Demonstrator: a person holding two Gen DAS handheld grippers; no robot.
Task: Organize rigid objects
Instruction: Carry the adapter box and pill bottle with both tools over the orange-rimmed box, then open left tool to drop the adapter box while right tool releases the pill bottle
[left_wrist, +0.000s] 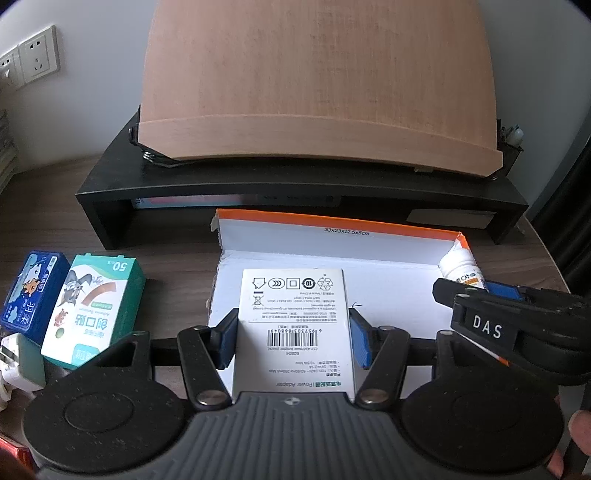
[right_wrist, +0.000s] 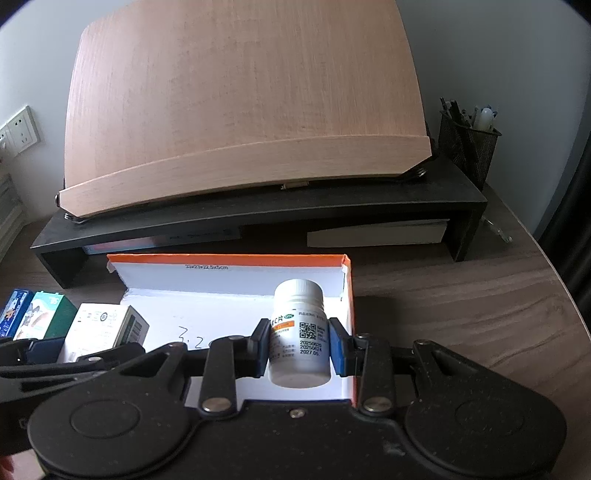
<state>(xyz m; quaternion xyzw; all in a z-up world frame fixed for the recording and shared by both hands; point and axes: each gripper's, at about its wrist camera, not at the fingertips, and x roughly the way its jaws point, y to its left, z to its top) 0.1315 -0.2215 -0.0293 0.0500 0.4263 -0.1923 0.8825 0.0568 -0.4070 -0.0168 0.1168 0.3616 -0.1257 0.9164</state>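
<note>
The landmark is the open cardboard box (right_wrist: 236, 275), white inside with an orange rim, lying on the wooden desk (right_wrist: 461, 302) in front of the black shelf (right_wrist: 258, 214). The left gripper (left_wrist: 291, 338) holds a white adapter carton (left_wrist: 291, 317) over the box's left part, its blue pads pinching the carton's two sides (barcode face up). The right gripper (right_wrist: 298, 349) is at the box's right end, jaws pressed against a white pill bottle (right_wrist: 298, 332) that stands upright inside the box. Left of the box, on the desk, stand a green plaster box (left_wrist: 92, 310) and a blue box (left_wrist: 31, 291), side by side.
</note>
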